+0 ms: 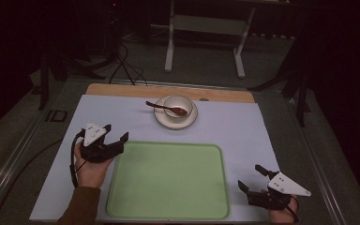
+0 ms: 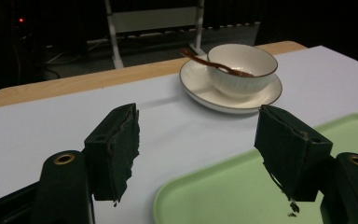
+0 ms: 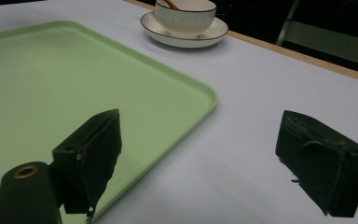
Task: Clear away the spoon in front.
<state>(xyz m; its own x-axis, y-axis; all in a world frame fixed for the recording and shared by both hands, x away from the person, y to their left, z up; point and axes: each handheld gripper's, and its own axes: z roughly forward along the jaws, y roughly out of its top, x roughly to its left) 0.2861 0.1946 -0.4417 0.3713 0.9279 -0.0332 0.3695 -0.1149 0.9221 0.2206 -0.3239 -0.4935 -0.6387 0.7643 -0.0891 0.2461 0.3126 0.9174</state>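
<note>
1. We see the left gripper point(image 1: 116, 134) with its jaws standing wide apart and nothing between them; in the left gripper view point(image 2: 198, 149) the gap frames pale worktop and a corner of the tray.
2. We see the right gripper point(image 1: 251, 177) with its jaws likewise spread wide and empty; in the right gripper view point(image 3: 200, 161) one jaw hangs over the tray's edge and the other over bare worktop.
3. The left hand point(image 1: 90, 168) holds its gripper just beside the tray's left rim, near its far corner; a brown sleeve point(image 1: 80, 206) covers the forearm.
4. The right gripper sits near the worktop's near right corner, just off the tray's right rim.
5. Between the two grippers lies a light green tray point(image 1: 168, 199), flat on the worktop and carrying nothing.
6. Beyond the tray, apart from it, a white saucer point(image 1: 161, 119) holds a white ribbed bowl point(image 1: 177, 105).
7. A brown spoon point(image 1: 166, 108) rests with its head in the bowl and its handle reaching out over the rim to the left in the high view.
8. The worktop point(image 1: 243, 131) is covered by a pale sheet, with a wooden strip showing along its far edge.
</note>
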